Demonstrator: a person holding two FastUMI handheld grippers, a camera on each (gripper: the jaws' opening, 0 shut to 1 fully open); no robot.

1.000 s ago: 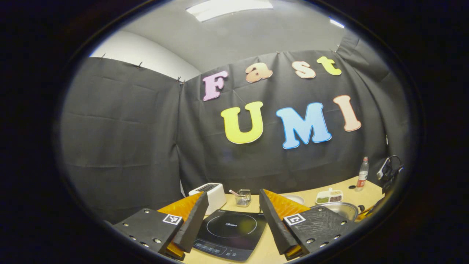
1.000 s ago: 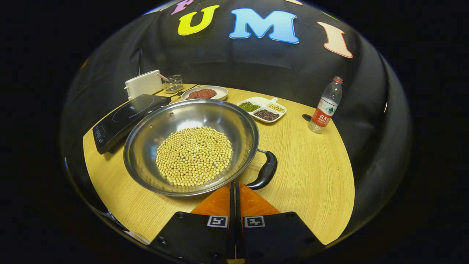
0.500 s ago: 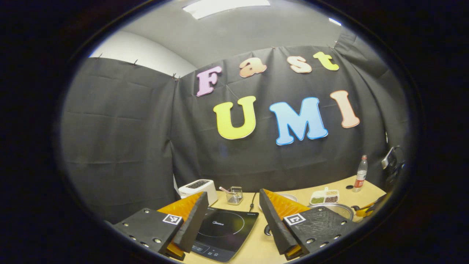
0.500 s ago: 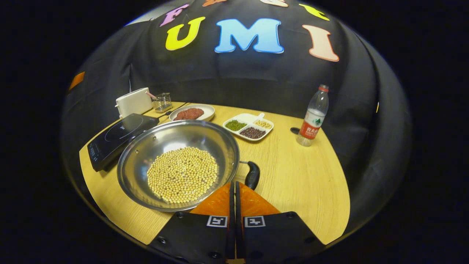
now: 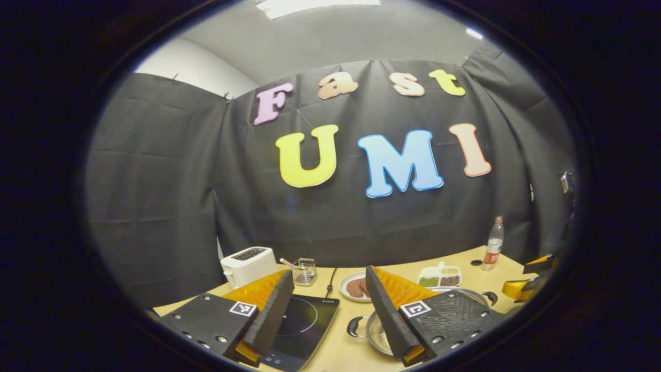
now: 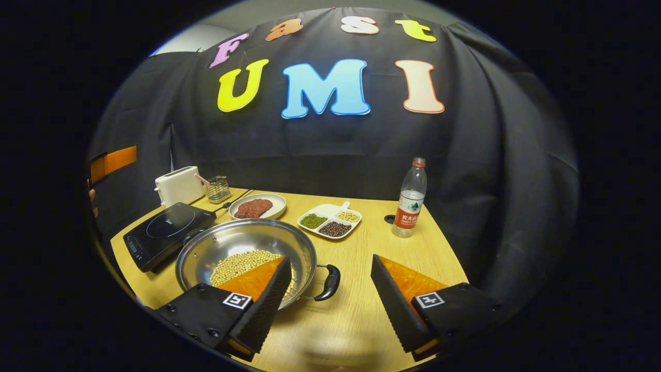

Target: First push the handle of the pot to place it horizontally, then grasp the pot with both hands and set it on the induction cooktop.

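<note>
Right hand-held gripper (image 6: 328,289): fingers spread wide apart, holding nothing, hovering over the near edge of the bench (image 6: 413,258); its left finger overlaps the pot's near rim in the right gripper view, though contact cannot be told.
Left hand-held gripper (image 5: 328,305): fingers wide apart and gripping nothing, raised above the bench between cooktop and pot.
Pot (image 6: 242,248): a wide steel pan resting on the bench, just beside the induction cooktop, with a heap of pale yellow beans (image 6: 235,263) in its bowl.
Pot handle (image 6: 329,282): black loop on the pot's right side, lying between the right gripper's two fingers (nothing touches it); a second black handle (image 5: 355,326) shows on the opposite side in the left gripper view.
Induction cooktop (image 6: 165,232): flat and black, left of the pot, nothing on it.
Behind the pot: a plate of red meat (image 6: 256,207) and a divided white dish (image 6: 329,220) of green, dark and pale grains.
Far left: a white toaster (image 6: 178,185) with a small wire basket (image 6: 217,188) beside it.
Far right: a water bottle (image 6: 411,199) standing upright, well apart from the pot.
</note>
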